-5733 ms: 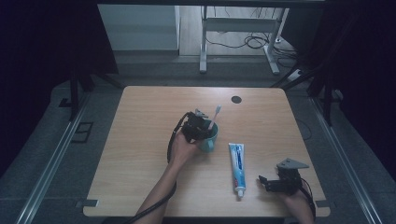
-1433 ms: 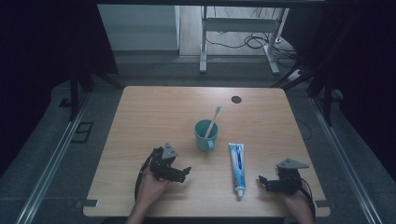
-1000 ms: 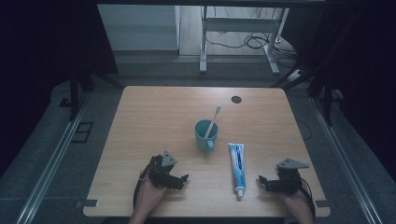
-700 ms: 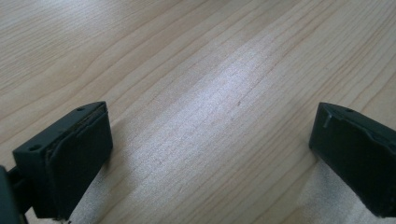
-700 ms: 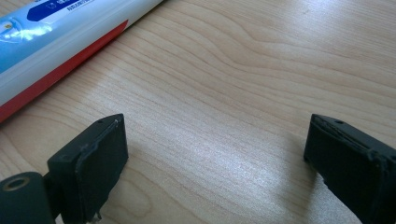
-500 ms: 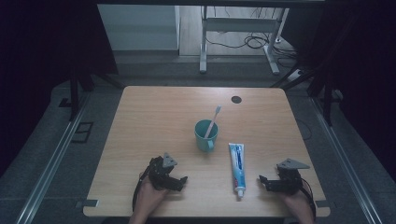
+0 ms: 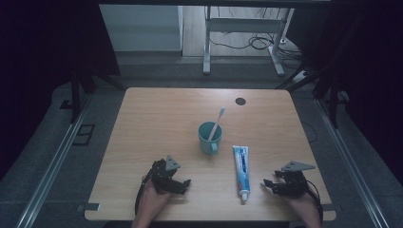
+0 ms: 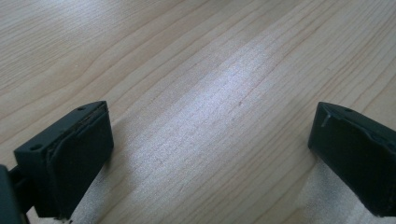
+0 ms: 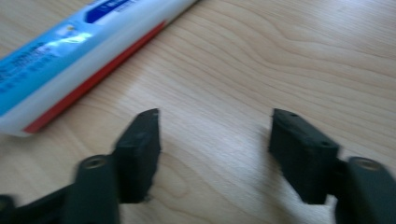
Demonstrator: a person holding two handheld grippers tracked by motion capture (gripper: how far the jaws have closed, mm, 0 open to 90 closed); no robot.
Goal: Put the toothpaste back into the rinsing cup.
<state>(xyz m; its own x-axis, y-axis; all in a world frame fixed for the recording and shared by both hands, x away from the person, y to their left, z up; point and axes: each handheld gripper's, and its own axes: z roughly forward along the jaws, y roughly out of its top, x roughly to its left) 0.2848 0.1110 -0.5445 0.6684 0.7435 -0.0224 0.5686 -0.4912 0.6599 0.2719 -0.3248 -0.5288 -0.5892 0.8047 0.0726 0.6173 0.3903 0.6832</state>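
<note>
While your left claw (image 7: 183, 184) rests low over the near part of the table (image 7: 157, 118) with its jaws spread wide and nothing but bare wood between them, your right claw (image 7: 269, 184) sits near the front right corner, and its jaws have just been closing: they now stand about half apart, with only wood grain in the gap and nothing gripped. The toothpaste tube (image 7: 241, 168) lies flat just to the left of your right claw, its cap end nearest the tips and its body running away from you toward the middle of the table; in the right gripper view the tube (image 9: 79, 51) crosses the upper left, ahead of the left jaw and clear of both pads. Beyond the far end of the tube, and up and to the right of your left claw, the teal cup (image 7: 209, 137) stands upright with a toothbrush (image 7: 217, 122) leaning in it, head up and tilted to the right. Cup and tube sit near each other without touching, between your two claws.
</note>
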